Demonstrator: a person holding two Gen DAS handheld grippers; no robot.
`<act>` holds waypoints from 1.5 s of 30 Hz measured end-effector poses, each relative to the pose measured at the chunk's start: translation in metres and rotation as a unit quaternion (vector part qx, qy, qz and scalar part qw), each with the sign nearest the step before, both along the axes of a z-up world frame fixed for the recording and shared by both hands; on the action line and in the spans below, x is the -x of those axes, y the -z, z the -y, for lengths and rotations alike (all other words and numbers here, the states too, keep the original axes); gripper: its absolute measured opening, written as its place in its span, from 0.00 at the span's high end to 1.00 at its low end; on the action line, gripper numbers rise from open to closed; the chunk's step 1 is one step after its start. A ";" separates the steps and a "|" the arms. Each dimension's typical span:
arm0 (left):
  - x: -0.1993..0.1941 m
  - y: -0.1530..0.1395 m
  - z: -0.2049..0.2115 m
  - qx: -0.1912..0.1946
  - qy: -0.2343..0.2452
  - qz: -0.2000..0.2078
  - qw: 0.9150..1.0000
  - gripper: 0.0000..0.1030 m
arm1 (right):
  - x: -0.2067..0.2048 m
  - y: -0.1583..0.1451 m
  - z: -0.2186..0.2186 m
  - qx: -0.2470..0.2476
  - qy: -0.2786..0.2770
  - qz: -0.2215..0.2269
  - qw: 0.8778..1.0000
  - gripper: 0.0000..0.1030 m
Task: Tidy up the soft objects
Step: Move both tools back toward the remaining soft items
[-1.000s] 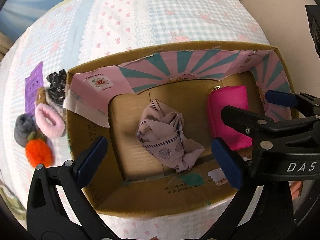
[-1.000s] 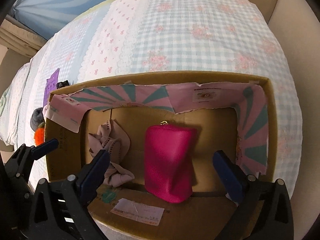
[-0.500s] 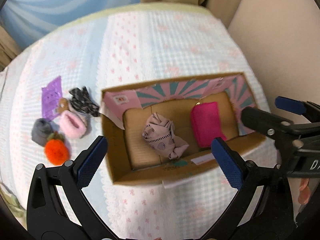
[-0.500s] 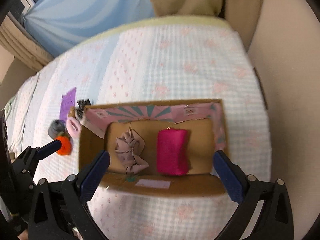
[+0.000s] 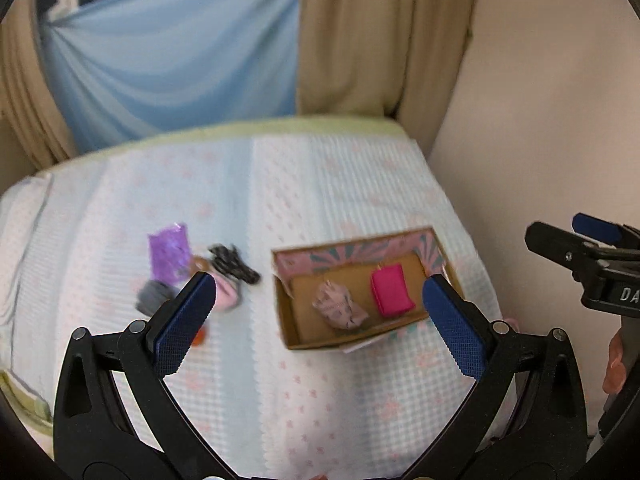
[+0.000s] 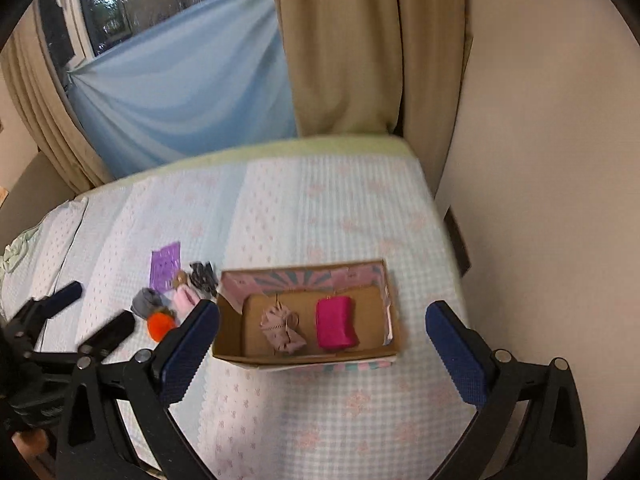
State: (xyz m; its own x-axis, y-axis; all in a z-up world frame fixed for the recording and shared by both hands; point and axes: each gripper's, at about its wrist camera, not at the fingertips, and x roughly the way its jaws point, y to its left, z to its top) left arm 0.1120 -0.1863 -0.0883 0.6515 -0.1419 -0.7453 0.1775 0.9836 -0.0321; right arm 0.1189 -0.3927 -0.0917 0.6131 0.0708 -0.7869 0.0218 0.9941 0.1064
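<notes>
A cardboard box [image 5: 290, 320] [image 6: 228, 332] with a pink-and-teal lining sits on the bed. Inside lie a crumpled mauve cloth [image 5: 338, 305] [image 6: 281, 327] and a bright pink pouch [image 5: 390, 288] [image 6: 335, 322]. Left of the box is a small heap: a purple packet [image 5: 168, 250] [image 6: 165, 265], a dark patterned scrunchie [image 5: 234, 264] [image 6: 203, 274], a pink fluffy scrunchie [image 5: 226, 294] [image 6: 183, 300], a grey ball [image 5: 154, 296] [image 6: 145, 300] and an orange pompom [image 6: 160, 322]. My left gripper [image 5: 320, 312] and right gripper [image 6: 322, 344] both hang open and empty, high above the bed.
The bed has a pale blue-and-white floral quilt [image 5: 280, 380] [image 6: 320, 208]. A cream wall [image 6: 540, 160] runs along its right side. Beige and light blue curtains [image 6: 180, 80] hang behind the bed's far end. A hand [image 5: 616, 364] shows at the right edge.
Both grippers have pulled far up and back from the box, which now looks small and distant. The curtains and wall have come into view. The box's contents have not moved.
</notes>
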 end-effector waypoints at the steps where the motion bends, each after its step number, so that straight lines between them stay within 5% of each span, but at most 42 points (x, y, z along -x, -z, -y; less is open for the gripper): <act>1: 0.009 -0.015 -0.010 0.004 -0.004 0.014 1.000 0.00 | 0.007 -0.009 -0.003 0.001 0.001 0.012 1.000 0.00; 10: 0.072 -0.078 -0.080 0.014 -0.024 0.082 0.996 0.00 | 0.084 -0.060 -0.033 0.036 0.021 0.092 0.995 0.00; 20: 0.086 -0.077 -0.163 0.024 -0.053 0.076 0.995 0.00 | 0.094 -0.059 -0.077 0.022 0.020 0.103 0.994 0.00; 31: 0.037 -0.035 -0.254 0.027 -0.057 0.035 0.997 0.00 | 0.051 -0.030 -0.171 0.002 0.019 0.079 0.997 0.00; 39: -0.024 0.032 -0.311 0.036 -0.025 -0.008 0.999 0.00 | 0.000 0.041 -0.248 -0.036 0.039 0.027 0.998 0.00; 45: -0.080 0.109 -0.335 0.057 0.009 -0.051 0.997 0.00 | -0.040 0.108 -0.289 -0.077 0.073 0.007 0.994 0.00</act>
State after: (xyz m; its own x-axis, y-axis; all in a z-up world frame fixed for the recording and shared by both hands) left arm 0.1919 0.1489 -0.1977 0.5703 -0.2405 -0.7854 0.1843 0.9693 -0.1630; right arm 0.1587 -0.1040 -0.2001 0.6360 0.0995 -0.7653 0.1616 0.9525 0.2582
